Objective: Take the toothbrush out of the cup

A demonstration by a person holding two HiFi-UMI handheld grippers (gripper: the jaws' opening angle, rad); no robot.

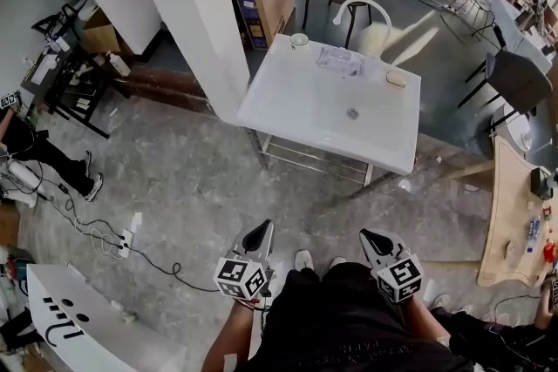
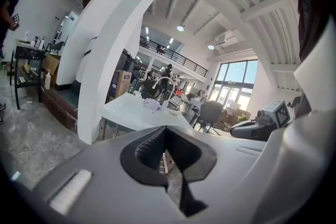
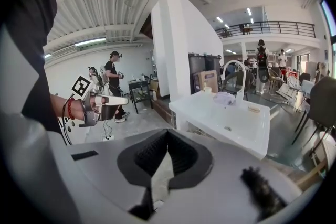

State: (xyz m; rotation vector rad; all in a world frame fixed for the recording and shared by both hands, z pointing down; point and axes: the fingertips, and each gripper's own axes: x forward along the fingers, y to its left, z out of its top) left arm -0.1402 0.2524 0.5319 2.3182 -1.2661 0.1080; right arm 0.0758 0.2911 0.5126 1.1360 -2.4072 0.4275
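Across the grey concrete floor, a glossy white sink counter (image 1: 288,113) is standing well ahead of the person. A small pale cup (image 1: 299,40) is sitting upright at its far left corner; the toothbrush is too small to make out. The left tongs (image 1: 258,236) and right tongs (image 1: 377,241) are hanging low, pressed together and empty, with the left slightly nearer the cup.

Left tool (image 1: 261,228), right tool (image 1: 372,236): jaws together, empty
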